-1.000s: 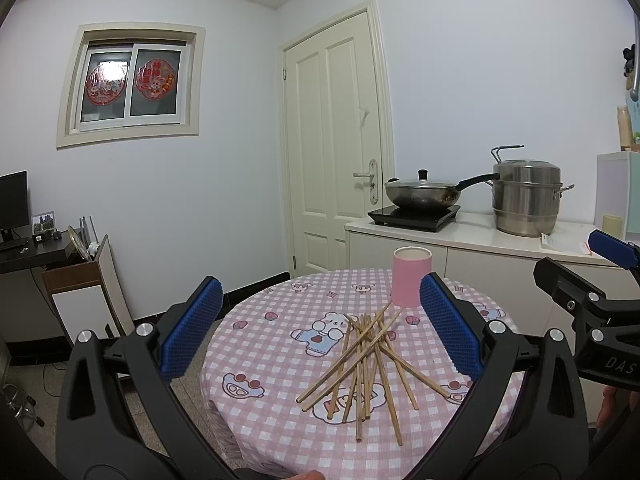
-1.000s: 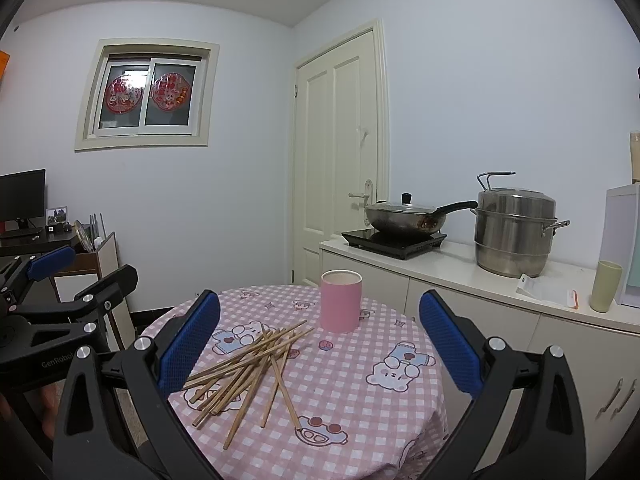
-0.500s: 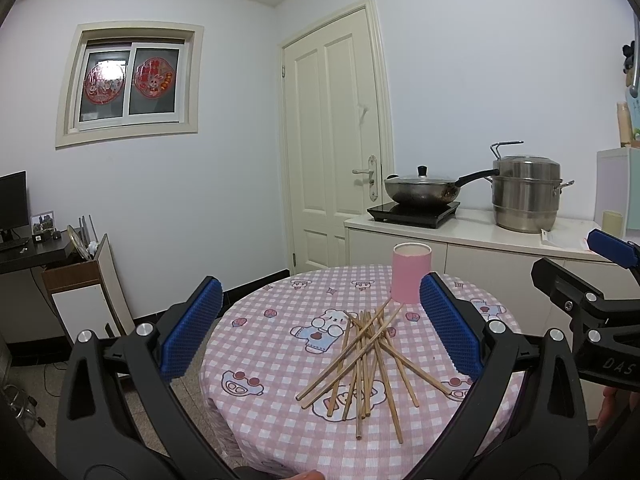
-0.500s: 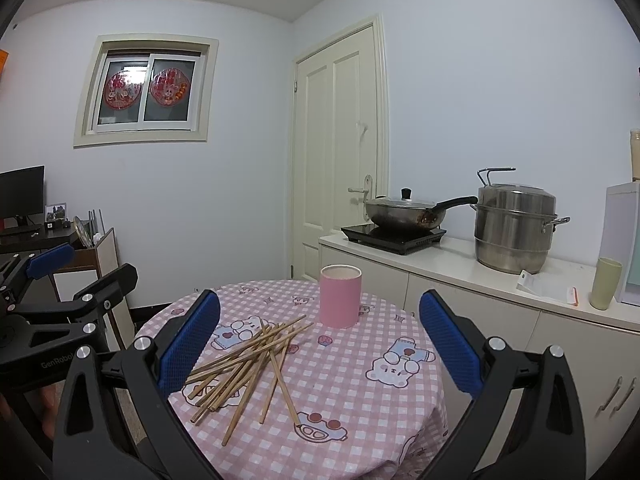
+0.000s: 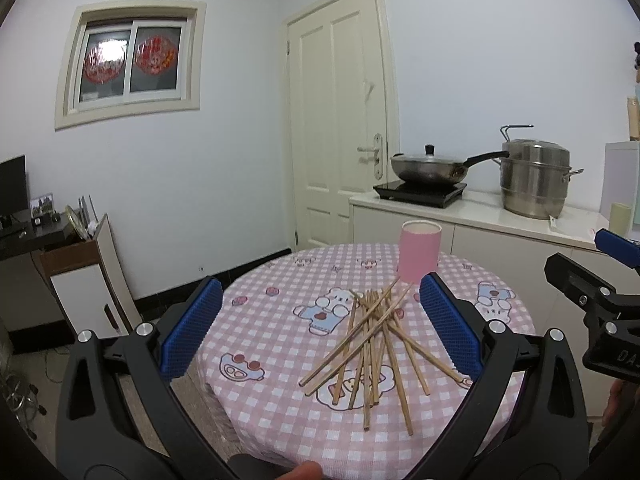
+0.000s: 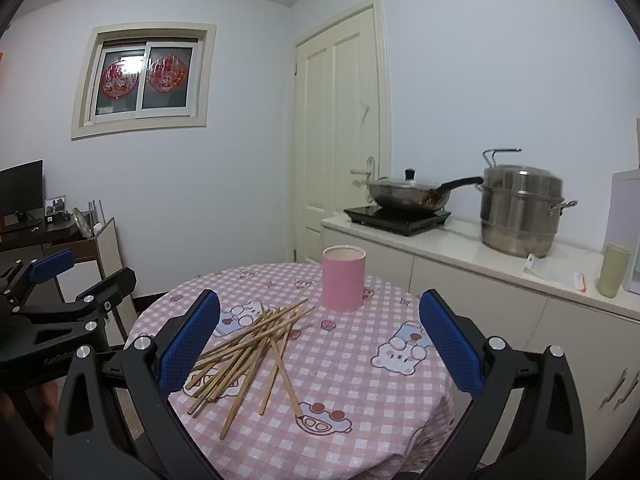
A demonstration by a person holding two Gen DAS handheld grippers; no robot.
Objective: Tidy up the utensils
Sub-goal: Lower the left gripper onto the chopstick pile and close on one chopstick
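Between both wide-spread grippers (image 5: 320, 330) (image 6: 320, 334), loose chopsticks (image 5: 374, 344) before pink cup (image 5: 420, 252).

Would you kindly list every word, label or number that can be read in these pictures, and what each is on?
"DA", cut off at the frame edge: on the black right gripper.
Embossed lettering on the black left gripper: too blurred to read.
Red paper decorations on the window: no characters legible.
Small packet on the white counter: print too small.
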